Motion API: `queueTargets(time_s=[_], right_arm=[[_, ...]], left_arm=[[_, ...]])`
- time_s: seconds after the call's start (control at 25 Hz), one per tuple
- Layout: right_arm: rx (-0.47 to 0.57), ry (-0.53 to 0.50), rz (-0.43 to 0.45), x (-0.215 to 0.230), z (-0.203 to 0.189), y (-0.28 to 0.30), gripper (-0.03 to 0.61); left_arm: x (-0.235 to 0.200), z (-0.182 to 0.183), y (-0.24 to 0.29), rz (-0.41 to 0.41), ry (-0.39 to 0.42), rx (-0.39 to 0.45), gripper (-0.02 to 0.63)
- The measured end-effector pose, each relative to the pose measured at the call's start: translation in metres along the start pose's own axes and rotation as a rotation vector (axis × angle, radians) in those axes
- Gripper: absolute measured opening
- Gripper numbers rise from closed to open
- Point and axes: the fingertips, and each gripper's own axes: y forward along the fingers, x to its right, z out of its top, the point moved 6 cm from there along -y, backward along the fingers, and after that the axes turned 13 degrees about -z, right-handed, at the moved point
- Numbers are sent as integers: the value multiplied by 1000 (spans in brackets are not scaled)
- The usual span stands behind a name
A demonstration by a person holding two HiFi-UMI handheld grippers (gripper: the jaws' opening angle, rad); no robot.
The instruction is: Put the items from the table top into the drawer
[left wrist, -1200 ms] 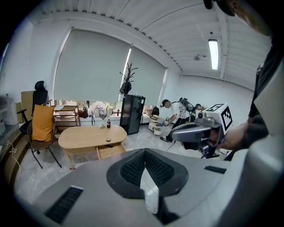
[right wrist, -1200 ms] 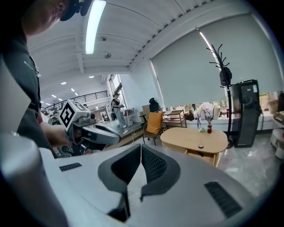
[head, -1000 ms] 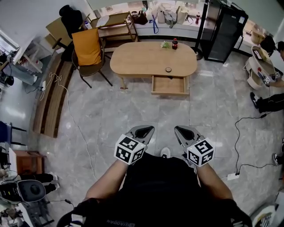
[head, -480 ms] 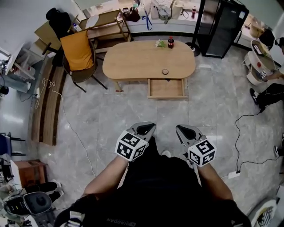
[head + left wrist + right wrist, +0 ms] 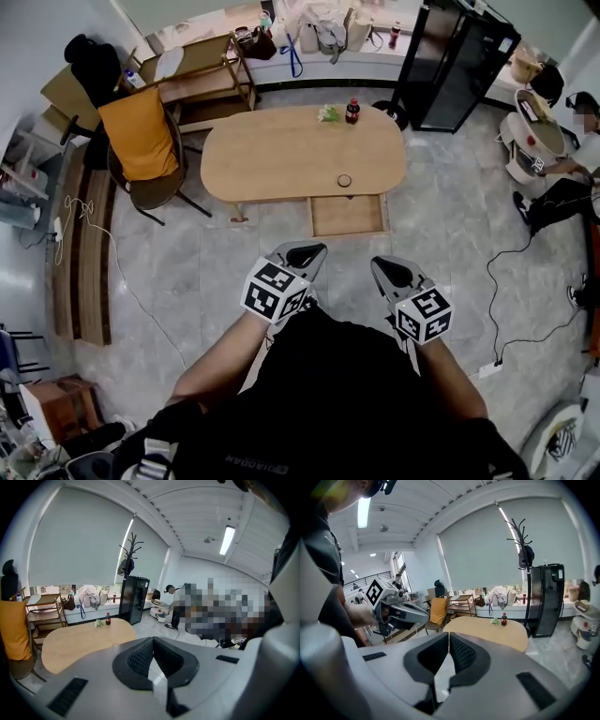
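Note:
An oval wooden table [image 5: 281, 155] stands ahead on the grey floor, its drawer [image 5: 349, 214] pulled open toward me. On top are a dark cola bottle [image 5: 352, 111], a green crumpled item [image 5: 326, 113] and a small round object [image 5: 344, 180]. My left gripper [image 5: 307, 251] and right gripper [image 5: 380, 266] are held at waist height, well short of the table, both shut and empty. The left gripper view shows the table [image 5: 70, 644], bottle [image 5: 108, 618] and green item [image 5: 98, 623]. The right gripper view shows the table [image 5: 487, 632] and bottle [image 5: 504, 619].
A chair with an orange cover [image 5: 141, 141] stands left of the table, a wooden shelf unit [image 5: 197, 66] behind it. A black cabinet [image 5: 450, 61] is at the back right. A person [image 5: 572, 141] sits at far right. Cables [image 5: 506, 300] trail on the floor.
The table and open drawer have drawn nearer and shifted left in the head view. Both grippers keep their place in front of my body, still shut.

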Motion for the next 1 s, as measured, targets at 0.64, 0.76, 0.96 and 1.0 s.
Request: queueTargets(time_s=[0.64,0.76,0.96,1.0], right_arm=[[-102,-59,-24,8,41,120,5],[-133,-108,-2,22,37,144,5],[-245,-255,38,59,19,205,5],[-272,-282,46,68,13,219,5]], left_arm=[[-129,12,-14,14,-83,12,5],[-137,11,-10,28,-90,16,5],[-164,8,-5,121,-169,-2,5],[-170,7,-3,138,-187,-4,5]])
